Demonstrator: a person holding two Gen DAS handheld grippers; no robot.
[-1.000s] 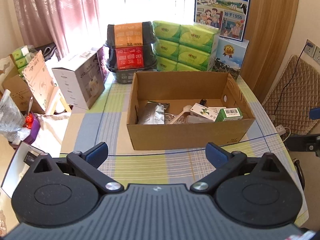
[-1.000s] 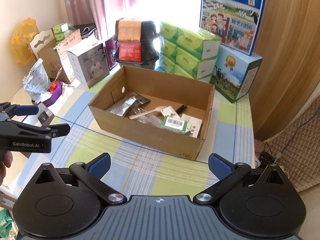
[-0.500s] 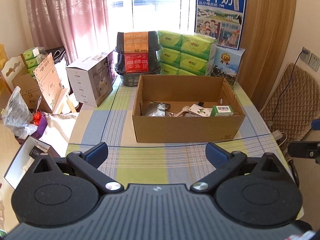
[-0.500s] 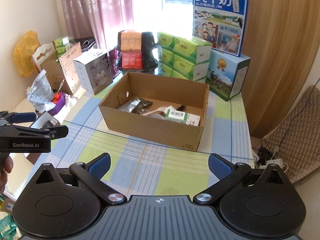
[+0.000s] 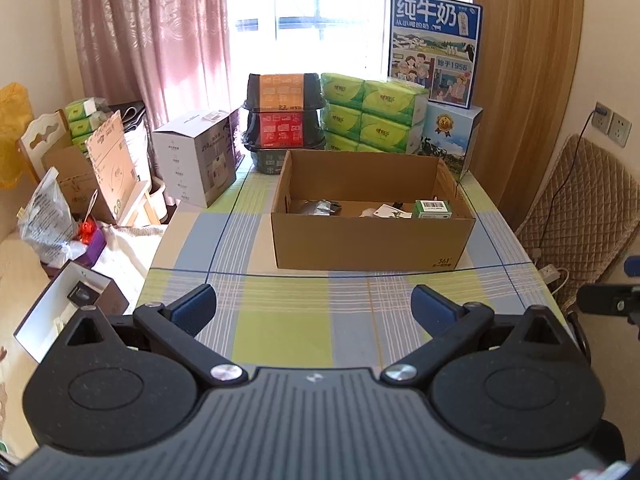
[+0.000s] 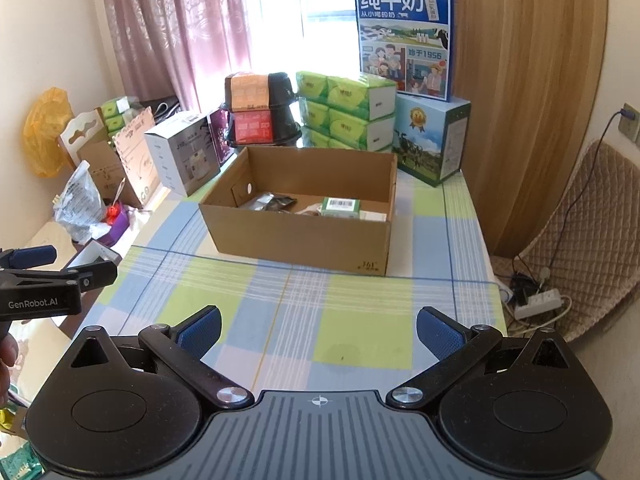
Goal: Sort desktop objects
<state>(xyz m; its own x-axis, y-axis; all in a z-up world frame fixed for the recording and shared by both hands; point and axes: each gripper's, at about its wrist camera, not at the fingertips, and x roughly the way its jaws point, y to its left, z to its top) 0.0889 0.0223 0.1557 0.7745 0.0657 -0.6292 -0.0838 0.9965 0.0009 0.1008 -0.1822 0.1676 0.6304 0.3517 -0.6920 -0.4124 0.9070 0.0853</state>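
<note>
1. Currently, the left gripper (image 5: 314,304) is hovering over the near part of the checked tablecloth (image 5: 280,332), its blue-padded fingers (image 5: 196,306) spread wide apart and gripping nothing.
2. Likewise, the right gripper (image 6: 318,330) is hanging above the same cloth, its jaws gaping wide and empty; in its view the left gripper is showing at the far left edge, with part of a hand (image 6: 7,354) gripping its handle.
3. Farther back on the table, an open cardboard box (image 5: 372,240) is sitting well apart from both grippers, just beyond a thin blue line running across the cloth.
4. Inside the box, the sorted items are lying on the floor: a silvery foil pouch (image 5: 318,207) towards the left, a small green carton with a barcode label (image 5: 434,208) towards the right, and a white card-like packet (image 5: 390,212) between them; other small pieces there are too hidden to make out.
5. Behind the box, stacked green tissue packs (image 5: 376,114), black trays with orange and red labels (image 5: 285,114) and blue milk cartons (image 5: 434,48) are standing against the window.
6. Left of the box, a white appliance box (image 5: 198,160) is standing at the table's far left corner.
</note>
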